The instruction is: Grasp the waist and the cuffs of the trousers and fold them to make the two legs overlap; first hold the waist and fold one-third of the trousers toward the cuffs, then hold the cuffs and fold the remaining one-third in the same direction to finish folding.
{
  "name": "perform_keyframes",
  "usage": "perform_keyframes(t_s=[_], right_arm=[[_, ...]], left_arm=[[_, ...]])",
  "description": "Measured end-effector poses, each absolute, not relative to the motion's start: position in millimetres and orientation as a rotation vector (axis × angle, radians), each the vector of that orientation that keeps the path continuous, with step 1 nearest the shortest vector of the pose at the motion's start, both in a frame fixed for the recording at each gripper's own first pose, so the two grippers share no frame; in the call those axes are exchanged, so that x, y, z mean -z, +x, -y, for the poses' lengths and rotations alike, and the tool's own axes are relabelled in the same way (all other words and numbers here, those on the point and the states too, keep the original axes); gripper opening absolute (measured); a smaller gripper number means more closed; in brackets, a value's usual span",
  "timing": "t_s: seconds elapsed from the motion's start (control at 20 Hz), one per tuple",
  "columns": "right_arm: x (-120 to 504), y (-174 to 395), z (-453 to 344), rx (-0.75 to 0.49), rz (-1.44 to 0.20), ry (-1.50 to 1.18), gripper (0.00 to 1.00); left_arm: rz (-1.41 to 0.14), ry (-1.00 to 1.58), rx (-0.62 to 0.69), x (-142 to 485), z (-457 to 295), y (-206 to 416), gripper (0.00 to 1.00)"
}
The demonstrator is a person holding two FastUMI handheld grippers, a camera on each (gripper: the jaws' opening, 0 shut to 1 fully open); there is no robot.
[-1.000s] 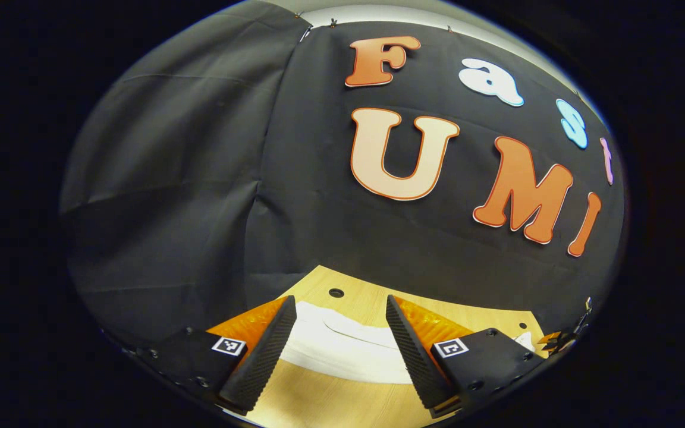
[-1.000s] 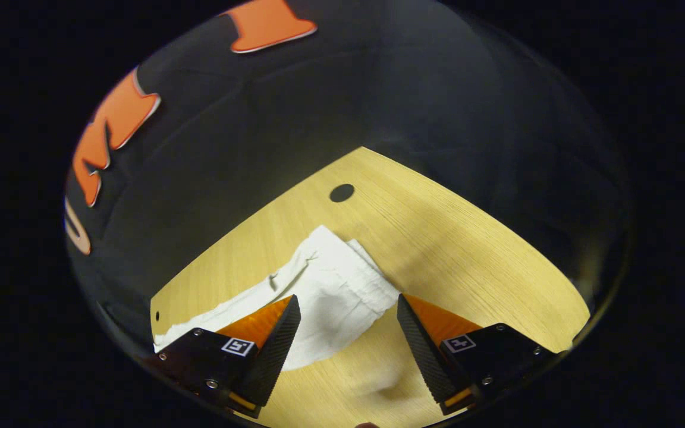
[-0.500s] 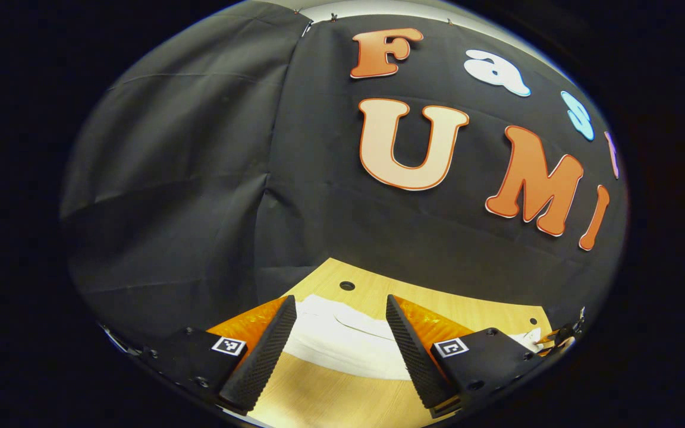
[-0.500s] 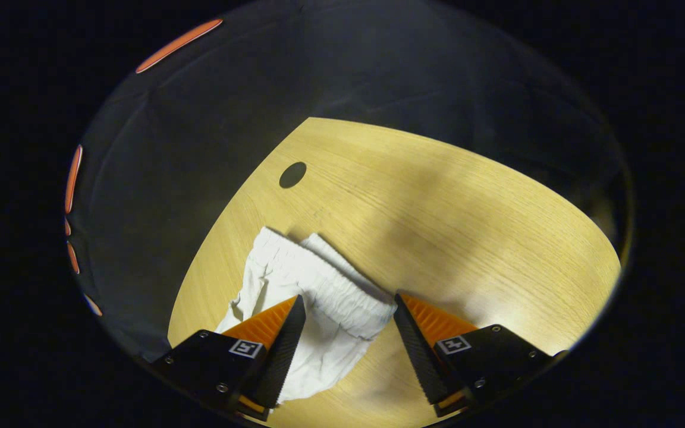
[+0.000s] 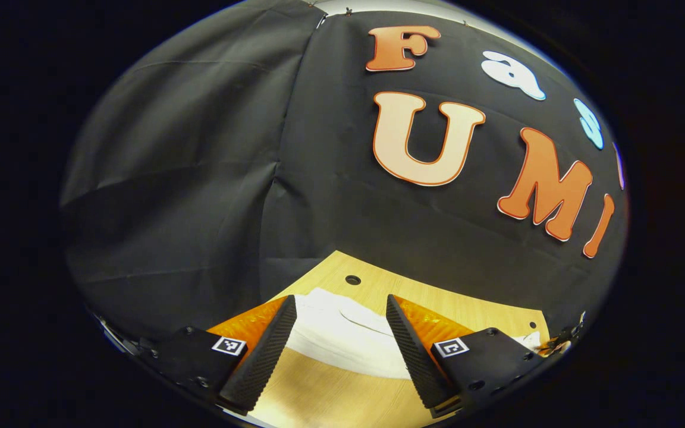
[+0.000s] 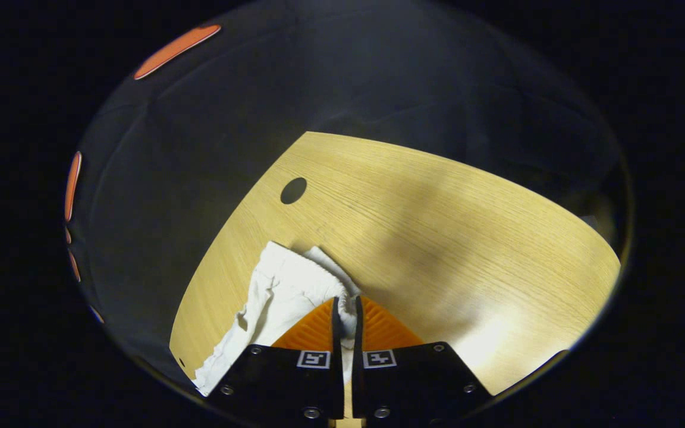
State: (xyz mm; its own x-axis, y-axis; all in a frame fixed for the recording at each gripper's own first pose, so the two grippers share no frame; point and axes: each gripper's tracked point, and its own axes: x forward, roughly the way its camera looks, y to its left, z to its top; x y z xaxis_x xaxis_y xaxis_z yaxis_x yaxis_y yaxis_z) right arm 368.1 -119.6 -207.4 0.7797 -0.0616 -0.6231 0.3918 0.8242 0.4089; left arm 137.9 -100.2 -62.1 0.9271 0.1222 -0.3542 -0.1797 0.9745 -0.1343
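Note:
White trousers (image 6: 277, 291) lie stretched along the wooden table (image 6: 437, 238). In the right gripper view my right gripper (image 6: 346, 303) is shut on the gathered elastic waist, and a bunch of white cloth is pinched between both fingers. The rest of the garment trails away to the lower left. In the left gripper view the trousers (image 5: 342, 339) show as a flat white band across the table (image 5: 330, 398). My left gripper (image 5: 340, 300) hovers over that band, open, with nothing between its fingers.
The booth's black cloth wall rises close behind the table. A round hole (image 6: 293, 190) is cut in the tabletop just beyond the waist, and another hole (image 5: 352, 279) sits past the white band. Bare wood spreads to the right of the waist.
The right gripper has closed from wide open onto the waistband and bunched the cloth. The left gripper stays open and has shifted only slightly over the trousers.

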Motion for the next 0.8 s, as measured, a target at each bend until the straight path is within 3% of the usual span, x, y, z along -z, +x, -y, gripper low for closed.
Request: perform_keyframes(t_s=[0.25,0.4,0.45,0.55,0.7,0.8], right_arm=[[140.3,353.6,58.1,0.172,-0.522,0.495,0.05],[86.4,321.6,22.8,0.110,-0.456,0.444,0.06],[65.8,310.2,12.2,0.086,-0.443,0.422,0.05],[23.2,295.6,-0.4,0.042,-0.421,0.365,0.06],[-5.0,284.3,-48.2,-0.040,-0.412,0.307,0.06],[-21.7,275.9,-60.8,-0.092,-0.425,0.276,0.05]], left_arm=[[-0.377,-0.204,-0.104,70.6,66.5,150.0,0.96],[-0.389,-0.217,-0.068,75.5,39.7,160.5,0.99],[-0.395,-0.214,-0.059,76.0,30.9,164.1,0.96],[-0.405,-0.214,-0.034,81.1,14.0,175.4,0.99],[-0.424,-0.233,-0.001,89.0,-12.5,186.6,0.96],[-0.431,-0.225,0.006,93.1,-28.7,193.5,0.99]])
